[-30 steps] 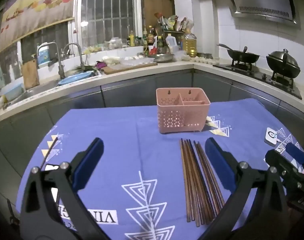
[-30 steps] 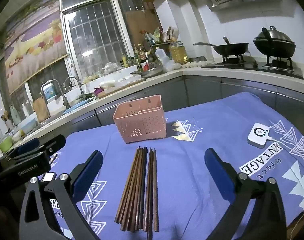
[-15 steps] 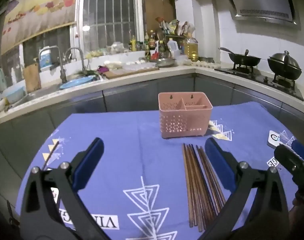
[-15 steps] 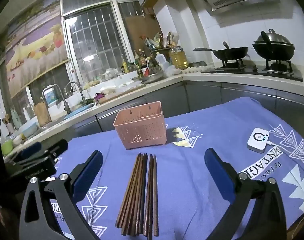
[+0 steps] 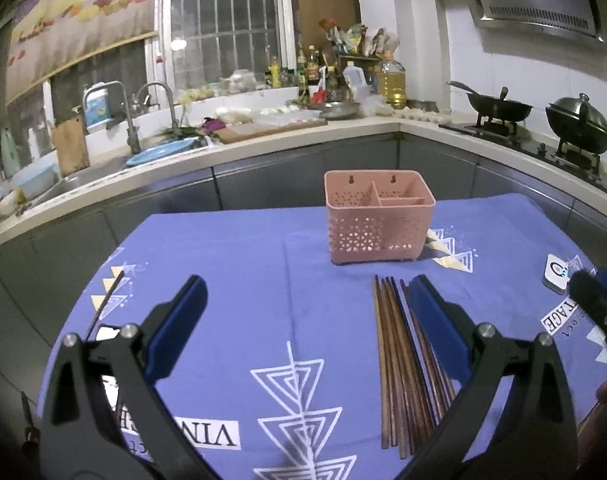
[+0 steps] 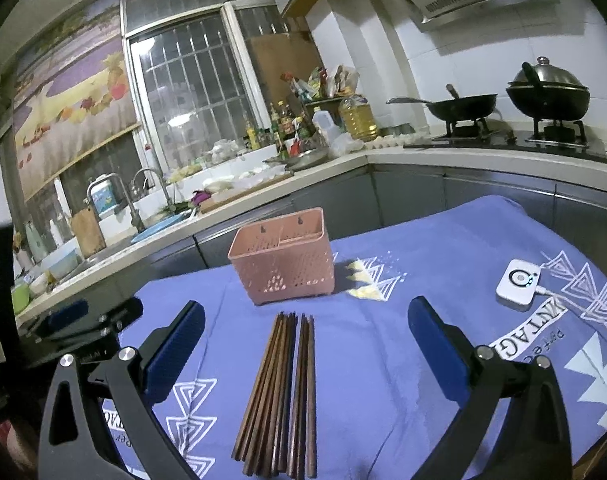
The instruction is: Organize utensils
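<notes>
Chopsticks (image 6: 281, 392) loose at 6 o'clock of caddy (image 6: 283, 266); both my grippers wide, empty; pre-grasp, next pinch one.

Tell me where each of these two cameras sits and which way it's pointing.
Left wrist: on the left gripper, facing the pink caddy, chopsticks at its right finger; right gripper at the edge.
Right wrist: on the right gripper, chopsticks centred; left gripper at left.
Both share caddy, chopsticks, blue cloth.
</notes>
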Motion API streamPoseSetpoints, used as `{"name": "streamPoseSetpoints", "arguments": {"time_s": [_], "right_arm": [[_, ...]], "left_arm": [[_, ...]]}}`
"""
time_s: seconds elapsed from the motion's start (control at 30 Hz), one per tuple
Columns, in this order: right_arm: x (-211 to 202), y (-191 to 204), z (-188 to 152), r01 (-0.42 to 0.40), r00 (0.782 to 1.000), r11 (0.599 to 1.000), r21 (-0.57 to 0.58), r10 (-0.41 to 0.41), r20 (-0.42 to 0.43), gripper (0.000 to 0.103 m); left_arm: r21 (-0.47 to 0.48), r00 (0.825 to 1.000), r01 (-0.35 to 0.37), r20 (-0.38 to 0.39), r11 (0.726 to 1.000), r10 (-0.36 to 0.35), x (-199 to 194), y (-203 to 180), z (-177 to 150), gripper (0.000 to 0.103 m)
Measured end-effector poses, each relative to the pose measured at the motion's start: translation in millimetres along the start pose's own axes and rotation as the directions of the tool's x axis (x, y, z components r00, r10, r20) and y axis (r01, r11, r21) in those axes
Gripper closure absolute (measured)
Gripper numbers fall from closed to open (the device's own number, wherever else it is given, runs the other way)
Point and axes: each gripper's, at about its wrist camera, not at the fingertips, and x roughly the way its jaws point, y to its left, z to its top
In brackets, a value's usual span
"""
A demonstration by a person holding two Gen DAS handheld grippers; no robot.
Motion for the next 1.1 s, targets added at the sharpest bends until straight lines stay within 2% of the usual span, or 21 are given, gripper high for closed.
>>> {"name": "streamPoseSetpoints", "arguments": {"time_s": [0.37,0.8,1.1], "right_arm": [[-2,5,14,-0.051,0.999,0.998,-0.024,0.051,0.0,0.003],[-2,22,13,-0.067,0.998,0.995,-0.077,0.067,-0.001,0.003],[11,18,8,-0.029,0.999,0.997,-0.076,0.026,-0.046,0.003]], "left_arm": [[-0.002,0.994,-0.001,0.107,1.0,0.001,-3,1,15,0.006],[0.009,0.992,-0.032,0.124,0.999,0.031,3,4,20,0.006],[0.0,0.994,-0.014,0.104,1.0,0.014,3,3,14,0.006]]}}
